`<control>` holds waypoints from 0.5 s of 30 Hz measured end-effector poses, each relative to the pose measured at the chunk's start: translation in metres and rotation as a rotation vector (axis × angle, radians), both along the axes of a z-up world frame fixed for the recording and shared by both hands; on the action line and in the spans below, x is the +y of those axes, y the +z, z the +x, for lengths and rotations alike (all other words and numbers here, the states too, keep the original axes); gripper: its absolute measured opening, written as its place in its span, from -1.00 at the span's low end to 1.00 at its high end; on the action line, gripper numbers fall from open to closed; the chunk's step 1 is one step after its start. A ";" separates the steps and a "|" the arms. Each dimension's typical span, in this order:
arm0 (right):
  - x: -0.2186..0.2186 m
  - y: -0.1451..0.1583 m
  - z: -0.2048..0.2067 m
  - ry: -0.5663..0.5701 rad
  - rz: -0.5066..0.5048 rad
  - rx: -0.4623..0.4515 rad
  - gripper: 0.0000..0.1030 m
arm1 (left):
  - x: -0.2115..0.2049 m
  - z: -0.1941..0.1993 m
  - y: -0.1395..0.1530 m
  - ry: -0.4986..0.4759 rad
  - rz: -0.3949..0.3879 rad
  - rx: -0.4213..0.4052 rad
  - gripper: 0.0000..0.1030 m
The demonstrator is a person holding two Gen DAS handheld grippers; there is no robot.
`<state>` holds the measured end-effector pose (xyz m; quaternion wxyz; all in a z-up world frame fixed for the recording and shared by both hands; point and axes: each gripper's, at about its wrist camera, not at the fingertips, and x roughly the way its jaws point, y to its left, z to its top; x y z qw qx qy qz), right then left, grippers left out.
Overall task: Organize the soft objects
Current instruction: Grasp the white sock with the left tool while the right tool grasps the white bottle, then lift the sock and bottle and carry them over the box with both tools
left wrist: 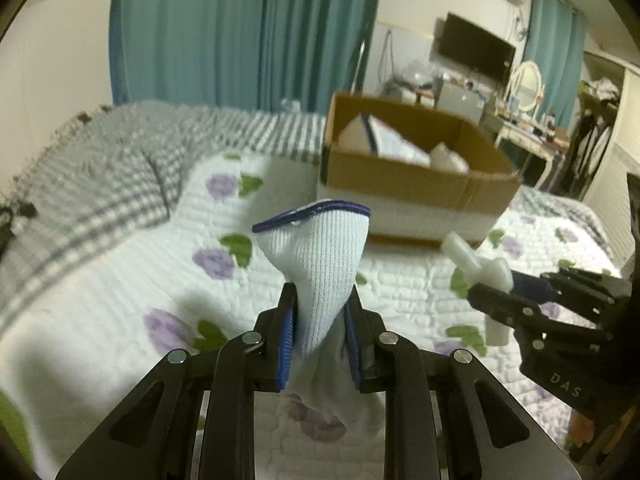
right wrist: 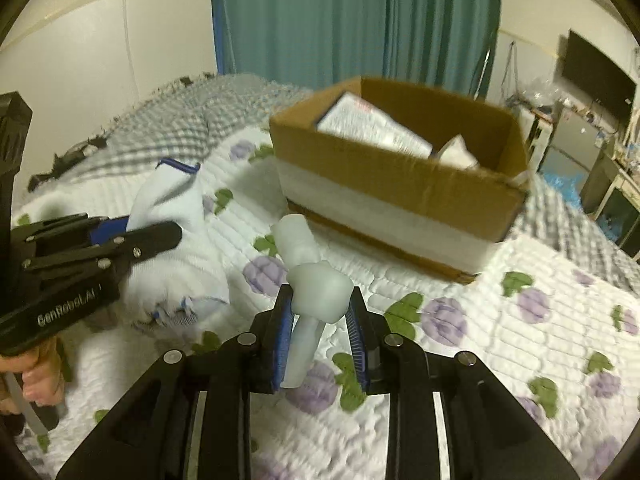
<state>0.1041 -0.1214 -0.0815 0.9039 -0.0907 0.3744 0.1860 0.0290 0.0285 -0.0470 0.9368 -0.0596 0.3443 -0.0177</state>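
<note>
Mid-carry: left gripper [left wrist: 320, 320] clamped on white sock [left wrist: 320, 264], right gripper [right wrist: 318, 320] clamped on pale knotted soft piece [right wrist: 310, 280], both held above the bed [right wrist: 500, 340]. Cardboard box [right wrist: 400, 184] ahead, partly filled. Next, I'd judge: move over the rim, release inside.

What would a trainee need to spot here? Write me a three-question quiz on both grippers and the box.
1. True or false: the left gripper is shut on a white sock with a dark blue cuff.
2. The right gripper holds: A) a book, B) a white knotted soft object, C) nothing.
3. Fill in: the cardboard box stands on the ____ and already holds white items.

Key: 1 true; 2 B; 3 the bed, on its floral quilt.
</note>
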 end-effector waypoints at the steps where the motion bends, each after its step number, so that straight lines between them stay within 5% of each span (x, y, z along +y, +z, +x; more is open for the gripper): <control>1: 0.000 0.006 -0.007 -0.006 0.001 -0.017 -0.50 | 0.001 -0.004 0.006 -0.001 0.003 -0.015 -0.59; 15: 0.002 0.115 -0.099 -0.047 0.022 -0.265 -0.50 | 0.003 -0.067 0.109 -0.018 0.019 -0.269 -0.59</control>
